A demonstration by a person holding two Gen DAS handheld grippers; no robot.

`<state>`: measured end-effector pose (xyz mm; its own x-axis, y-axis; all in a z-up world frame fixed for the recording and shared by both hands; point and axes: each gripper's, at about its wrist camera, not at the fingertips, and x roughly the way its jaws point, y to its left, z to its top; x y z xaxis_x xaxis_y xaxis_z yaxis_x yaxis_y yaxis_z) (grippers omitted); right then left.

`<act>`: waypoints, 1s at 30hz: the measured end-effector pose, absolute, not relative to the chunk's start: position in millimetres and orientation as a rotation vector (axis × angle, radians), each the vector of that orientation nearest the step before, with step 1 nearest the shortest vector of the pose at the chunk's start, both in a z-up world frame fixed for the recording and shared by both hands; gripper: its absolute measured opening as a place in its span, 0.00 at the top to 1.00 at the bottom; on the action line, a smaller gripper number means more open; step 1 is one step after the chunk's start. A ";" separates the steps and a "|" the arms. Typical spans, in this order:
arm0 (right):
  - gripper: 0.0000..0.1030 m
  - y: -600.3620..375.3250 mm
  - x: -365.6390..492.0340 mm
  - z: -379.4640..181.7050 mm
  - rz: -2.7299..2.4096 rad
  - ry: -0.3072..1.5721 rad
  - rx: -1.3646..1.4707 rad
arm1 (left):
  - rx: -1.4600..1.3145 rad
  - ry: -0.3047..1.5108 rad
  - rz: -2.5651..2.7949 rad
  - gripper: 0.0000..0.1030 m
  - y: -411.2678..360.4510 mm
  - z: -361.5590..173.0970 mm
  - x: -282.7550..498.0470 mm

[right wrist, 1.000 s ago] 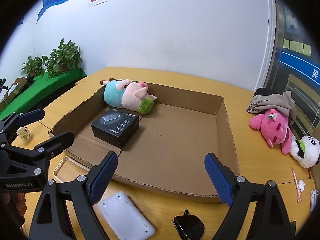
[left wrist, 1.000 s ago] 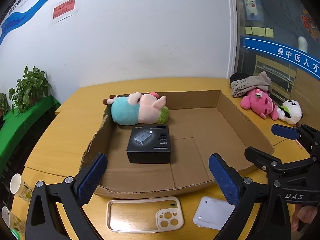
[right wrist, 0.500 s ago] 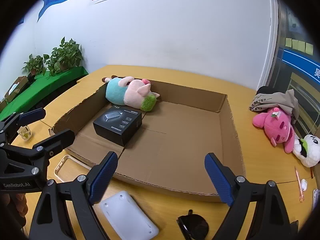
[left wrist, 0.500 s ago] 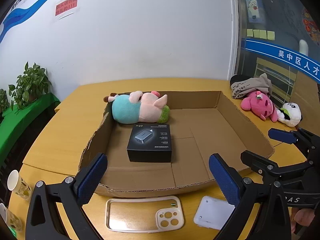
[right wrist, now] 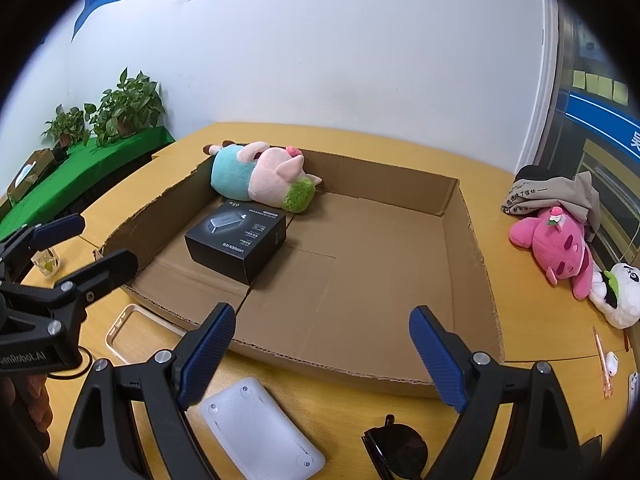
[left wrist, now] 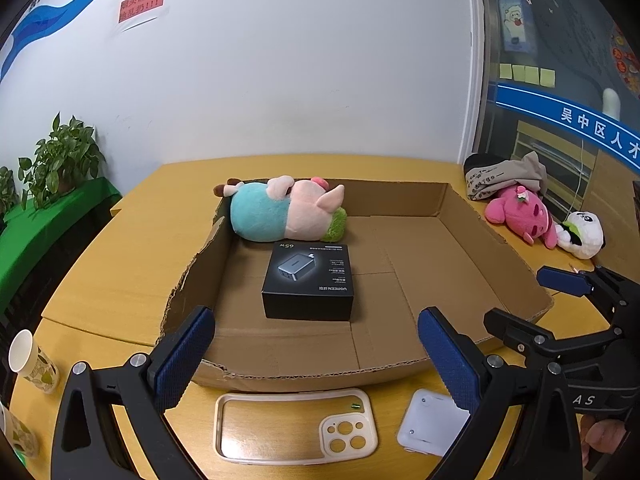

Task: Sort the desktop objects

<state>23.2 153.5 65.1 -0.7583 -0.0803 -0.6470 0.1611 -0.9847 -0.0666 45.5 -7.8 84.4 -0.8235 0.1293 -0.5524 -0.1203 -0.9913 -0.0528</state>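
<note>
A shallow cardboard box (left wrist: 460, 220) (right wrist: 476, 256) lies on the yellow table. Inside it are a teal-and-pink plush pig (left wrist: 280, 212) (right wrist: 260, 176) at the back left and a black charger box (left wrist: 310, 280) (right wrist: 238, 240) in front of it. My left gripper (left wrist: 316, 356) is open and empty, above the box's near rim. My right gripper (right wrist: 320, 356) is open and empty, just right of the left one. A beige phone case (left wrist: 296, 426) (right wrist: 124, 332) and a white flat device (left wrist: 434, 426) (right wrist: 260, 428) lie on the table before the box.
A pink plush (left wrist: 520, 212) (right wrist: 560, 240), a panda plush (left wrist: 582, 234) (right wrist: 618, 294) and a grey cloth (left wrist: 504, 176) lie right of the box. Black sunglasses (right wrist: 396, 448), a pen (right wrist: 602, 360) and an earbud (right wrist: 611, 362) sit near right. Paper cups (left wrist: 32, 360) stand at left.
Both grippers have lifted and drawn back slightly, so the box and its contents sit a little lower in view. Both stay open and empty.
</note>
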 end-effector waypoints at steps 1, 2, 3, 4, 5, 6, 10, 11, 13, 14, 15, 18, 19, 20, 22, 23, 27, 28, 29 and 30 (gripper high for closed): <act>0.14 153.4 23.0 65.0 -2.827 0.185 1.032 | -0.875 -0.028 2.881 0.00 -8.3 83.7 44.5; 0.14 153.8 22.5 65.3 -2.829 0.186 1.032 | -0.876 -0.030 2.881 0.00 -8.8 83.0 43.9; 0.14 154.4 21.9 65.6 -2.831 0.184 1.032 | -0.880 -0.032 2.881 0.00 -9.2 82.1 43.2; 0.14 155.5 21.2 66.1 -2.837 0.180 1.030 | -0.884 -0.035 2.881 0.00 -9.5 81.1 42.3; 0.14 156.5 20.5 66.5 -2.843 0.177 1.028 | -0.888 -0.035 2.880 0.00 -9.8 80.2 41.7; 0.14 157.8 19.8 66.7 -2.851 0.169 1.023 | -0.891 -0.035 2.880 0.00 -10.2 79.3 41.2; 0.00 161.1 18.1 64.0 -2.876 0.151 1.013 | -0.891 -0.042 2.882 0.00 -11.6 76.6 38.9; 0.01 160.4 17.7 62.4 -2.877 0.165 1.015 | -0.891 -0.047 2.882 0.00 -11.9 75.9 38.2; 0.01 158.8 15.9 59.2 -2.876 0.192 1.032 | -0.897 -0.060 2.881 0.00 -12.1 73.4 36.1; 0.01 158.5 14.8 57.6 -2.877 0.200 1.045 | -0.901 -0.064 2.878 0.00 -12.1 72.1 35.5; 0.01 158.9 13.4 56.3 -2.876 0.200 1.056 | -0.905 -0.067 2.874 0.00 -12.0 70.7 34.9; 0.01 160.4 10.2 53.9 -2.871 0.183 1.071 | -0.916 -0.061 2.871 0.00 -11.1 67.1 33.6; 0.01 160.3 9.5 53.4 -2.871 0.181 1.071 | -0.920 -0.057 2.869 0.00 -10.8 66.1 33.2; 0.01 160.1 9.1 52.8 -2.872 0.180 1.070 | -0.923 -0.054 2.868 0.00 -10.6 65.4 32.7; 0.01 159.6 8.6 51.4 -2.869 0.178 1.071 | -0.923 -0.054 2.867 0.00 -10.5 65.0 31.8; 0.01 159.4 8.5 50.6 -2.868 0.181 1.071 | -0.921 -0.056 2.865 0.00 -10.3 64.9 31.4; 0.01 161.3 9.8 50.1 -2.873 0.193 1.074 | -0.922 -0.068 2.850 0.00 -7.9 63.1 30.6; 0.01 163.1 9.8 50.5 -2.877 0.190 1.073 | -0.923 -0.070 2.840 0.00 -6.8 62.1 31.0; 0.01 164.8 9.7 50.9 -2.882 0.187 1.070 | -0.924 -0.073 2.830 0.00 -5.8 61.0 31.3; 0.01 166.3 9.9 51.0 -2.887 0.185 1.068 | -0.927 -0.075 2.821 0.00 -4.8 59.7 31.7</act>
